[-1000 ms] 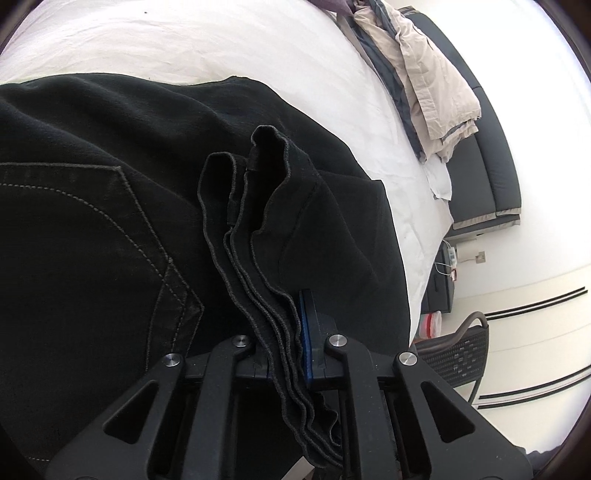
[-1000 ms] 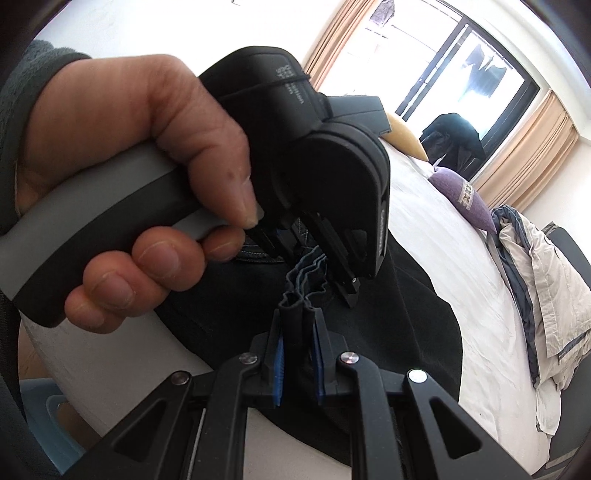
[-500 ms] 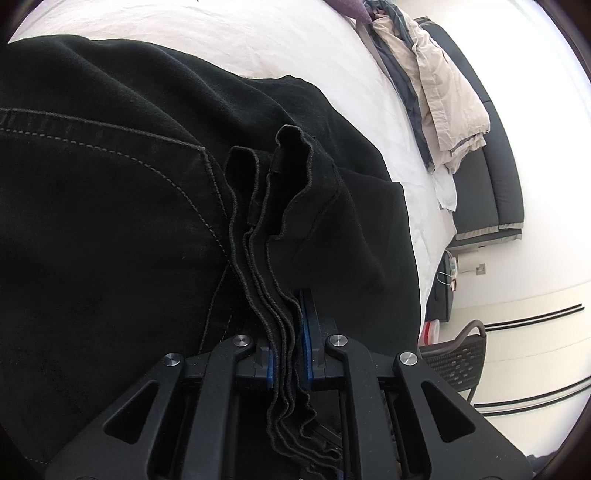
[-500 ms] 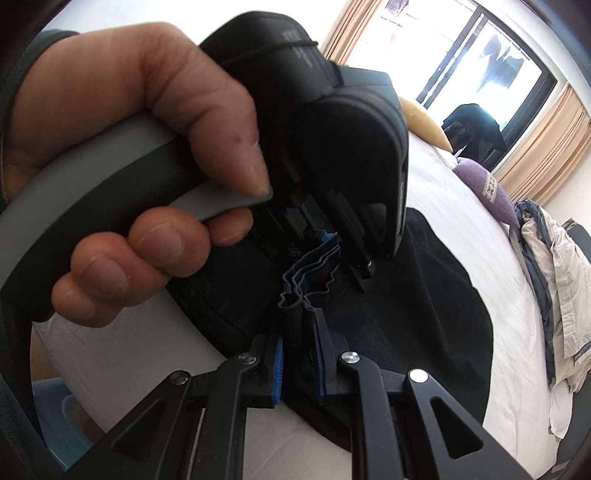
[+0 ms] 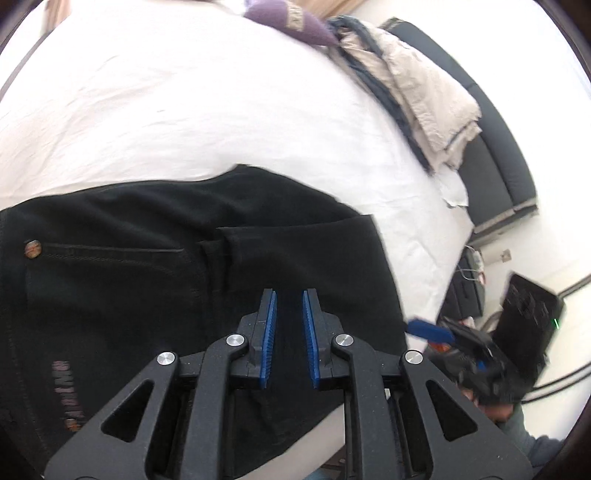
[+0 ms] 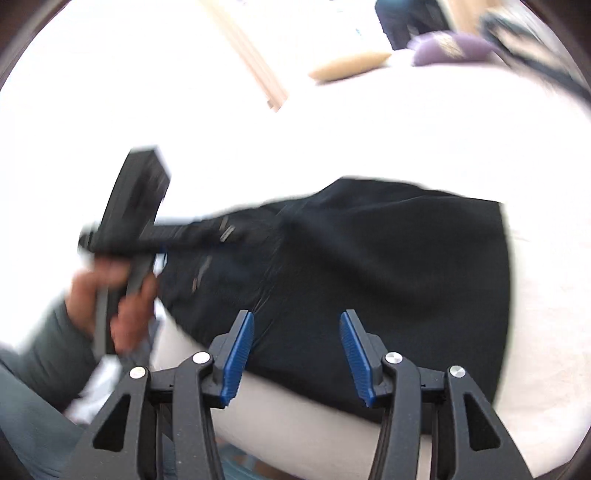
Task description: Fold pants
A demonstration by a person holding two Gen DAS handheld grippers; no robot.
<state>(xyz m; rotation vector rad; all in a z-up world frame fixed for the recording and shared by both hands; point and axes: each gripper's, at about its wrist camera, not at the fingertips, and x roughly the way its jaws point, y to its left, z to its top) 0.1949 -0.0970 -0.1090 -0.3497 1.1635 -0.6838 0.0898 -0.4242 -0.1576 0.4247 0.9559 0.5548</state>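
Observation:
The black pants (image 5: pixel 147 280) lie folded flat on the white bed (image 5: pixel 184 110), near its front edge; a back pocket with a rivet shows at left. My left gripper (image 5: pixel 289 295) is open and empty just above the pants. My right gripper (image 6: pixel 297 317) is open wide and empty, above the front edge of the pants (image 6: pixel 369 266). The right wrist view is blurred and shows the left gripper (image 6: pixel 221 234) in a hand at left. The left wrist view shows the right gripper (image 5: pixel 436 328) at lower right, off the bed.
A purple pillow (image 5: pixel 291 20) and a heap of beige and blue bedding (image 5: pixel 417 85) lie at the far end of the bed. A dark sofa (image 5: pixel 491 158) stands beyond the bed. A tan pillow (image 6: pixel 351 64) lies far back.
Both grippers have let go of the bunched pant hems and opened. Both have pulled back from the pants, which now lie flat on the bed.

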